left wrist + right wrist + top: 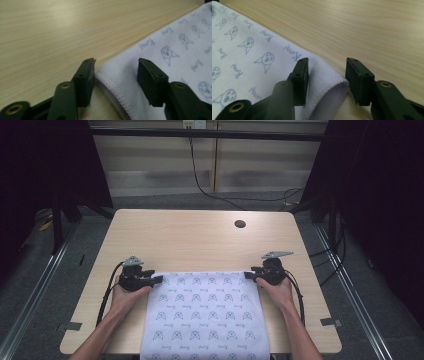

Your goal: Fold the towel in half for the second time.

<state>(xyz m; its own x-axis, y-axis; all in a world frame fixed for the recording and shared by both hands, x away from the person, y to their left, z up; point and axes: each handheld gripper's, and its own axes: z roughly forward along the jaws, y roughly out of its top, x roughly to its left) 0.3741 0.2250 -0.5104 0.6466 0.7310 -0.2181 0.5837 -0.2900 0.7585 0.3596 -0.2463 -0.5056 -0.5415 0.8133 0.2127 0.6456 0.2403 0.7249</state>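
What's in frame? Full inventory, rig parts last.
table: 1, light wood, centre.
cloth: 1, white with blue print, near half of table, hanging over the near edge.
hole: 1, dark, far right of tabletop.
cables: black, floor beyond table.
left gripper: 1, black, open around the cloth's far left corner.
right gripper: 1, black, open around the far right corner.
hands: 2, one behind each gripper.
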